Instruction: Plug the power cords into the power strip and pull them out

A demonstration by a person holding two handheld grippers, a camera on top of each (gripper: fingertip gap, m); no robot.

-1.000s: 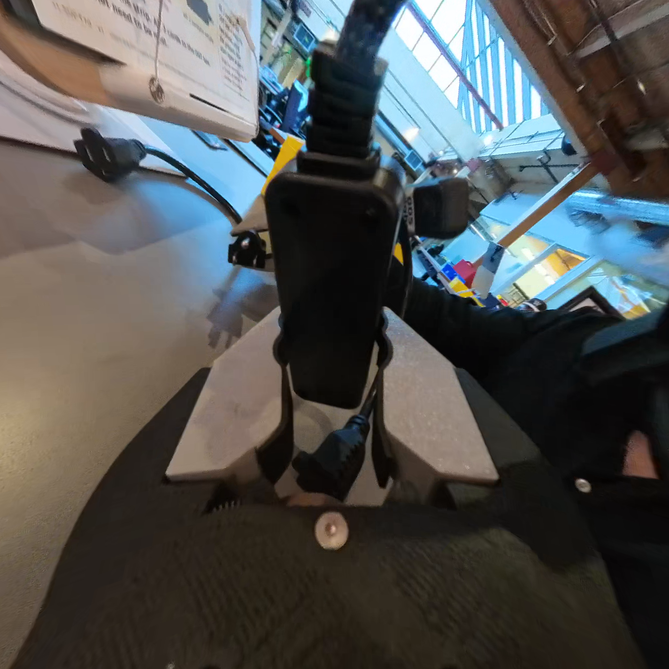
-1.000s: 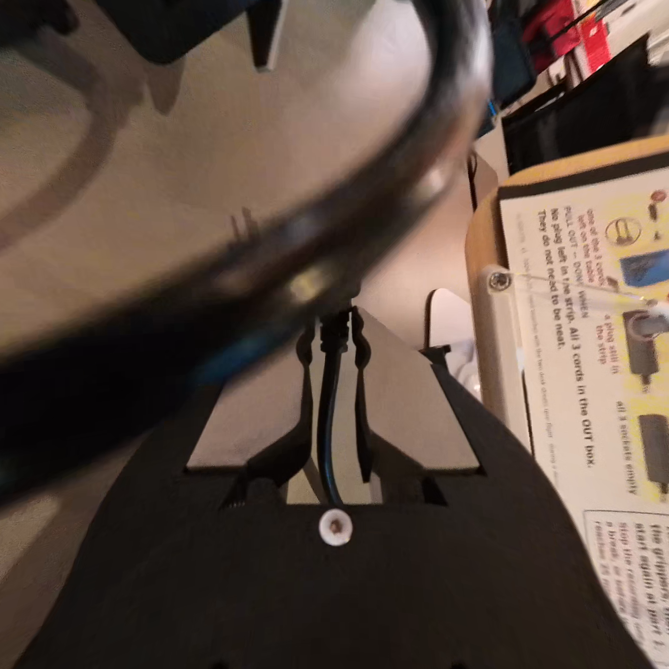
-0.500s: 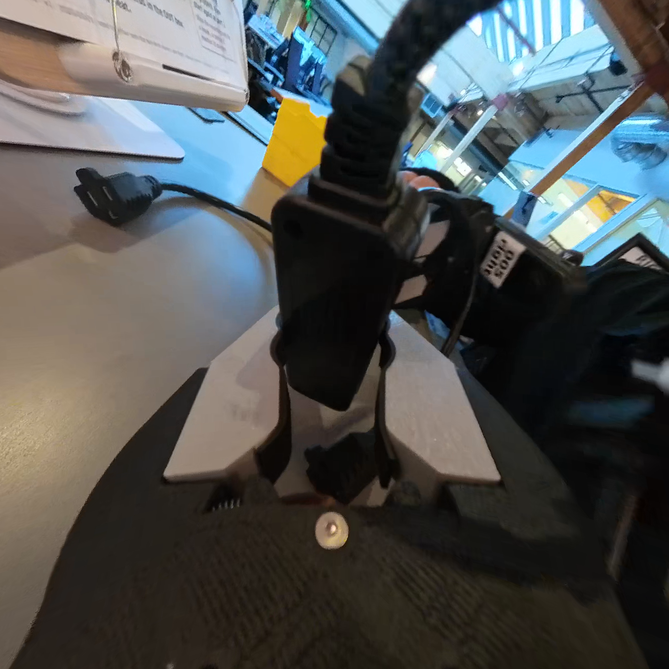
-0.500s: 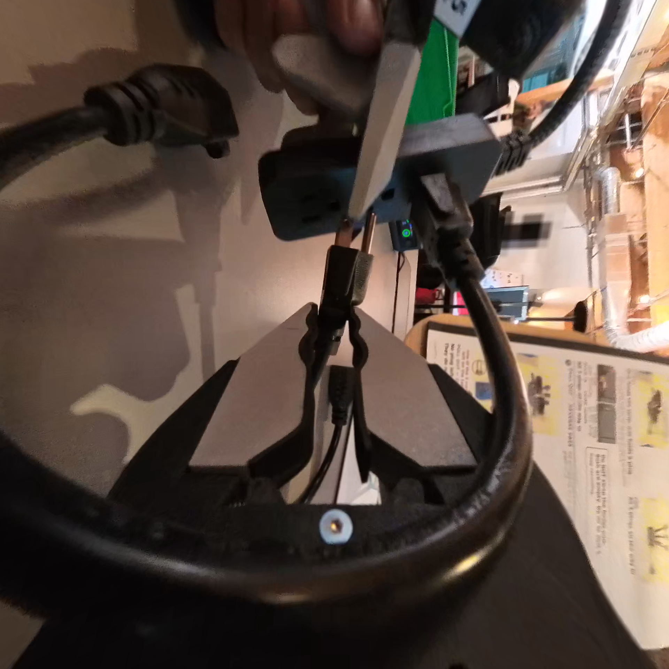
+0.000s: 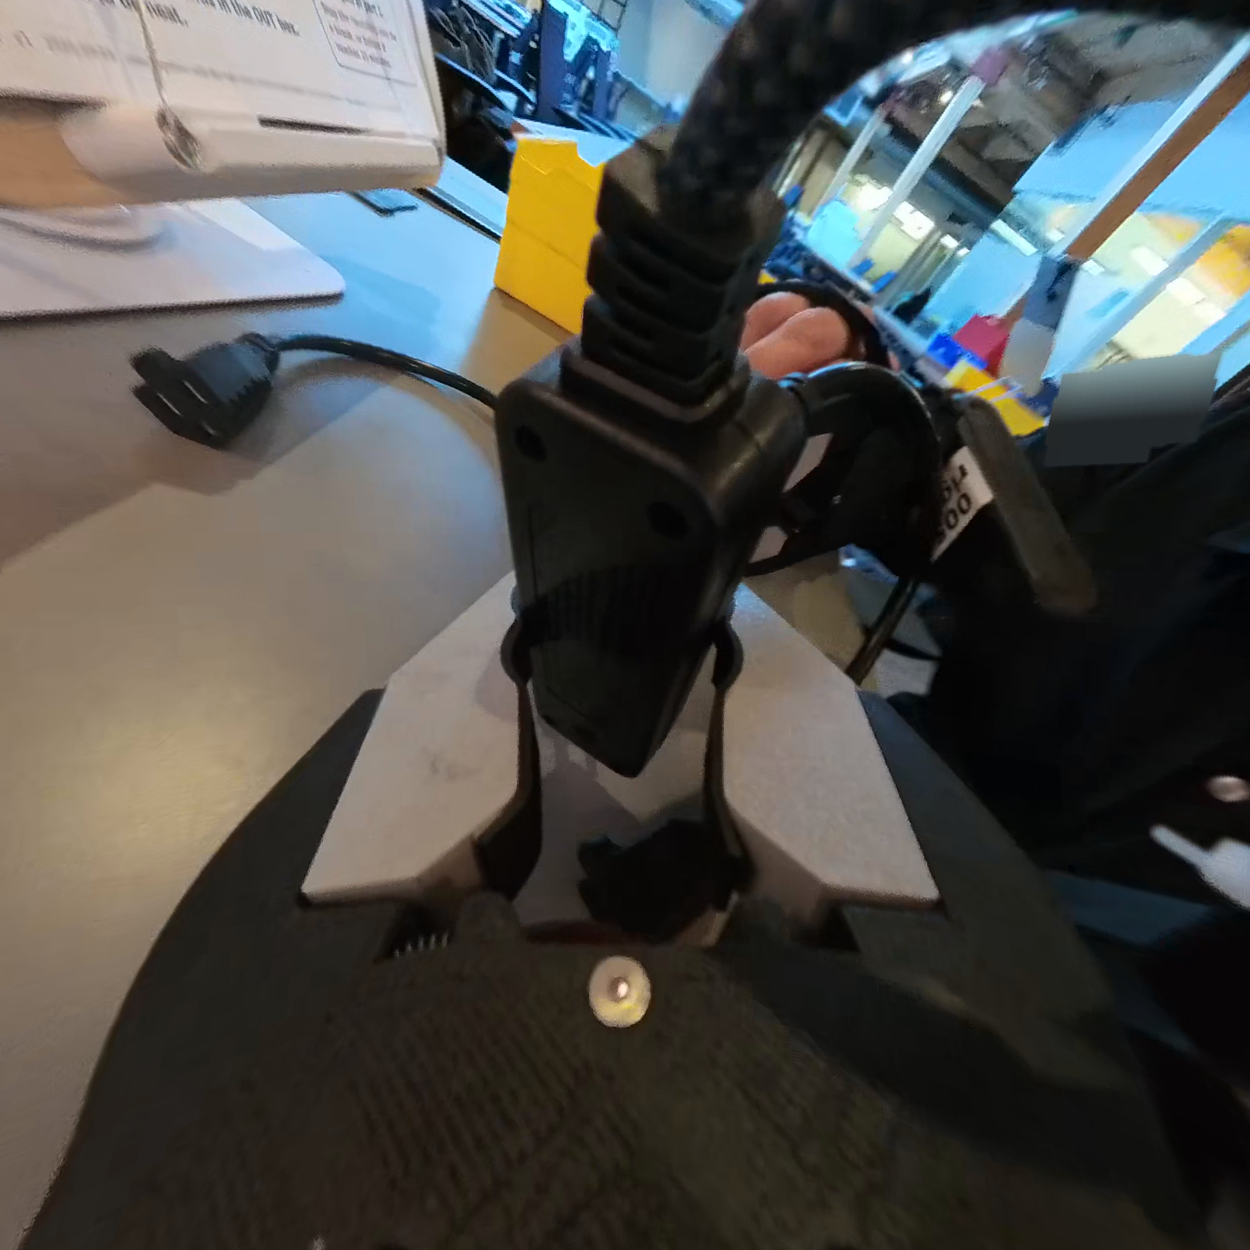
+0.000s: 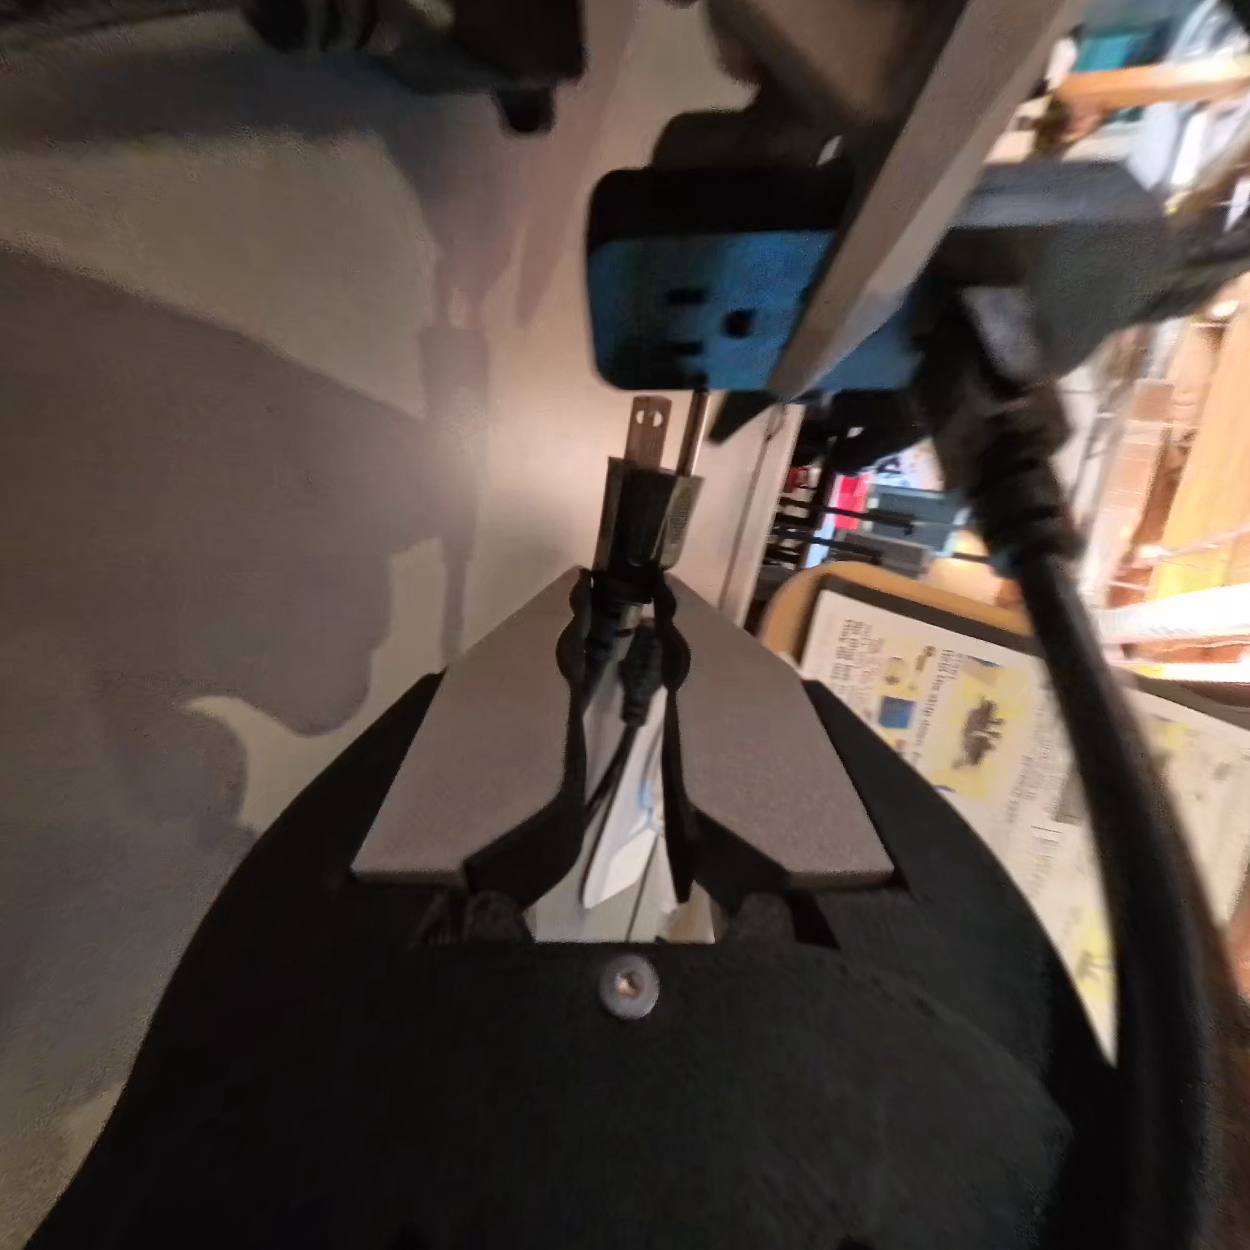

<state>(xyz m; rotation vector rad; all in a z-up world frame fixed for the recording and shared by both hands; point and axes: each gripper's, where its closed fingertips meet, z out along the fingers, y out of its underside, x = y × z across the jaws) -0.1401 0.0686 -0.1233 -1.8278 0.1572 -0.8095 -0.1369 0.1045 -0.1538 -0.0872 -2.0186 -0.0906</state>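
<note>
My left gripper [image 5: 622,649] is shut on the black power strip [image 5: 622,541], which stands up out of the fingers with its braided cord [image 5: 737,101] arching overhead. In the right wrist view the strip [image 6: 710,291] shows its socket face, with a left finger [image 6: 879,203] across it and a thick black cord [image 6: 1001,419] plugged in at the right. My right gripper [image 6: 622,609] is shut on a black plug [image 6: 646,514]. Its metal prongs [image 6: 649,433] point at the strip's near edge, just short of an open socket.
A loose black plug [image 5: 203,399] with a thin cord lies on the grey table [image 5: 169,642]. Another black plug [image 6: 473,54] lies at the top of the right wrist view. An instruction sheet on a stand [image 5: 237,81] and a yellow box [image 5: 548,223] stand behind. My hands' fingertips stand some 5 centimetres from each other.
The right view has swung from a blurred cord to face the strip's sockets. The held plug has come up under the strip. The left gripper has tilted the strip slightly and keeps hold of it.
</note>
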